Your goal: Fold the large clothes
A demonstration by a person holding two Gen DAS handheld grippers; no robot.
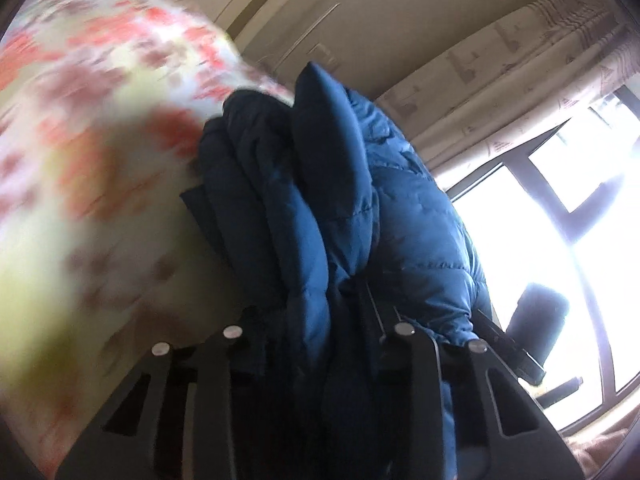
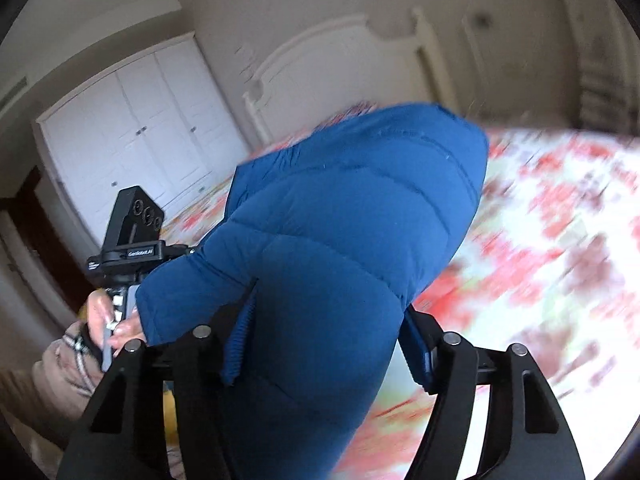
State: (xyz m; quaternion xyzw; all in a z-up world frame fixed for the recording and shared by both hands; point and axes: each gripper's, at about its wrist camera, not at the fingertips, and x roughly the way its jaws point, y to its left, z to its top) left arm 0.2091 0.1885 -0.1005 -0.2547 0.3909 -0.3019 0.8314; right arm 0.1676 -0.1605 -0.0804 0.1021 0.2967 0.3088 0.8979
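Note:
A blue quilted puffer jacket [image 1: 360,208] fills the middle of the left wrist view, bunched in folds. My left gripper [image 1: 316,320] is shut on the jacket, which hides the fingertips. In the right wrist view the same jacket [image 2: 340,240] hangs in a thick padded bulk over a bed with a red floral cover [image 2: 560,220]. My right gripper [image 2: 320,344] is shut on the jacket, with a ribbed cuff beside its left finger. The other gripper [image 2: 132,236] and the hand that holds it show at the left.
The floral bed cover [image 1: 80,140] is blurred at the left. A bright window [image 1: 560,220] and curtain are at the right. A white wardrobe [image 2: 132,128] and white headboard [image 2: 320,60] stand behind the bed.

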